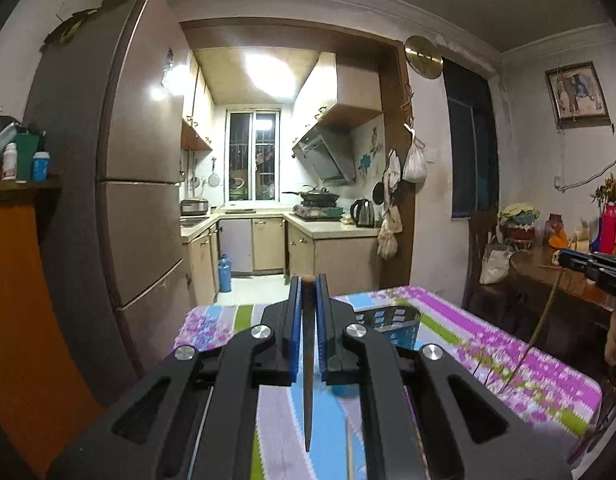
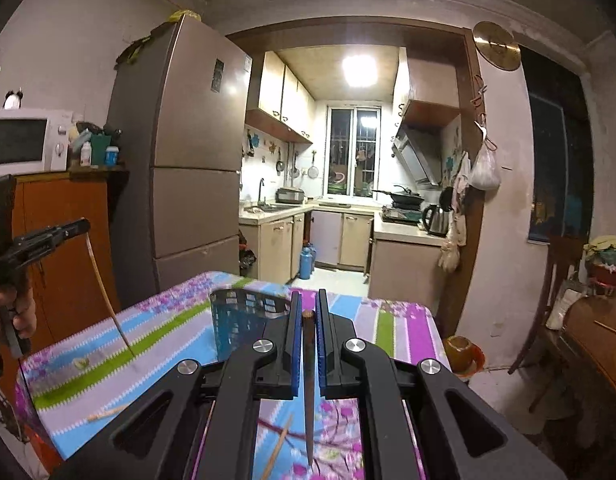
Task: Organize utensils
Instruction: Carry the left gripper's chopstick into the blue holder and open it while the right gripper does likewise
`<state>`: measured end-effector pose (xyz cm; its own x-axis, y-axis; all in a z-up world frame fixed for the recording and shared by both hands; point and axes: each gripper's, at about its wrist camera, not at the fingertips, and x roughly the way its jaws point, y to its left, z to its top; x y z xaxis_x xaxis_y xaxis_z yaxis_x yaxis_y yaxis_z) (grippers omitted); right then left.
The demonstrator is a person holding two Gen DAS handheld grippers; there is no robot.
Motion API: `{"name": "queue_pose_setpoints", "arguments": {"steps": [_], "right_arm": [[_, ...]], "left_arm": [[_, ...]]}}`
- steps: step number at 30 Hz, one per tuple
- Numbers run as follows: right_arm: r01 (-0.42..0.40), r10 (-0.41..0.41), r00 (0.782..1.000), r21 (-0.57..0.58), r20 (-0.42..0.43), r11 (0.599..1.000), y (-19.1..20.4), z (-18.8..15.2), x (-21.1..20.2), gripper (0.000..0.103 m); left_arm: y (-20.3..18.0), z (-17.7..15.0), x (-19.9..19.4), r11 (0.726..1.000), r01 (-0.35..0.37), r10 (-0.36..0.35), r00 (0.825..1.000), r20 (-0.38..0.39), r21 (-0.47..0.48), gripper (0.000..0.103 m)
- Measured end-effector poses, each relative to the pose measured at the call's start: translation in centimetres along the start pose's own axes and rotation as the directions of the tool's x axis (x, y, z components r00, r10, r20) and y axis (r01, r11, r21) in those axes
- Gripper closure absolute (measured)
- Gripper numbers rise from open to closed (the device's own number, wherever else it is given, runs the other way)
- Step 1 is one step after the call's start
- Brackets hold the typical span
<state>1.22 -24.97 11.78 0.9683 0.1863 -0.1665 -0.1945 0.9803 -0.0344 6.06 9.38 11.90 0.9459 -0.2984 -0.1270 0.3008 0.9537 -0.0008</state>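
My left gripper point(image 1: 308, 280) is shut on a dark brown chopstick point(image 1: 307, 380) that lies lengthwise between its blue pads, thin end toward the camera. My right gripper point(image 2: 308, 294) is shut the same way on another dark chopstick point(image 2: 308, 392). Both grippers are held above the table with the flowered cloth point(image 2: 168, 320). A blue slotted utensil holder point(image 2: 244, 320) stands on that table, just ahead and left of the right gripper, and shows behind the left gripper's right finger as the holder point(image 1: 391, 326). Loose pale chopsticks point(image 2: 278, 446) lie on the cloth.
A tall fridge point(image 1: 140, 160) stands left of the kitchen doorway. An orange wooden cabinet point(image 2: 60, 220) carries a microwave point(image 2: 24, 140). To the right, a dark wooden side table point(image 1: 555, 276) holds flowers and bottles. A chair point(image 2: 547, 280) stands by the wall.
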Motion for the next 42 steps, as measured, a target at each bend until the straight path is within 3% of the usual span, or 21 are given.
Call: {"name": "queue_pose_setpoints", "arguments": {"steps": [5, 13, 17, 21, 27, 32, 42], "right_arm": [[-0.047, 0.046, 0.998, 0.027, 0.038, 0.999, -0.2, 4.0, 2.5, 0.095], [-0.096, 0.090, 0.988, 0.042, 0.128, 0.995, -0.1, 13.5, 8.1, 0.095], [-0.104, 0.099, 0.987, 0.034, 0.128, 0.994, 0.6, 15.8, 11.8, 0.095], [-0.112, 0.109, 0.991, 0.046, 0.074, 0.993, 1.0, 15.3, 15.9, 0.095], [-0.129, 0.129, 0.992, 0.066, 0.001, 0.989, 1.5, 11.9, 19.6, 0.095], [-0.118, 0.123, 0.991, 0.088, -0.049, 0.989, 1.0, 9.4, 21.3, 0.095], [-0.118, 0.126, 0.989, 0.091, -0.081, 0.989, 1.1, 8.1, 22.2, 0.095]], "left_arm": [[-1.3, 2.8, 2.5, 1.000, 0.027, -0.028, 1.000, 0.002, 0.011, 0.098], [-2.9, 9.4, 7.1, 0.999, 0.043, -0.045, 0.997, 0.059, 0.027, 0.098], [-3.6, 11.2, 10.1, 0.998, 0.053, -0.055, 0.996, 0.068, 0.029, 0.098], [-4.2, 10.8, 13.4, 0.998, 0.062, -0.063, 0.997, 0.033, 0.021, 0.098], [-4.6, 7.9, 16.8, 0.997, 0.082, -0.082, 0.996, -0.038, -0.002, 0.098], [-4.5, 5.7, 18.3, 0.996, 0.089, -0.090, 0.992, -0.084, -0.015, 0.098], [-4.5, 5.3, 19.6, 0.997, 0.072, -0.074, 0.991, -0.115, -0.023, 0.097]]}}
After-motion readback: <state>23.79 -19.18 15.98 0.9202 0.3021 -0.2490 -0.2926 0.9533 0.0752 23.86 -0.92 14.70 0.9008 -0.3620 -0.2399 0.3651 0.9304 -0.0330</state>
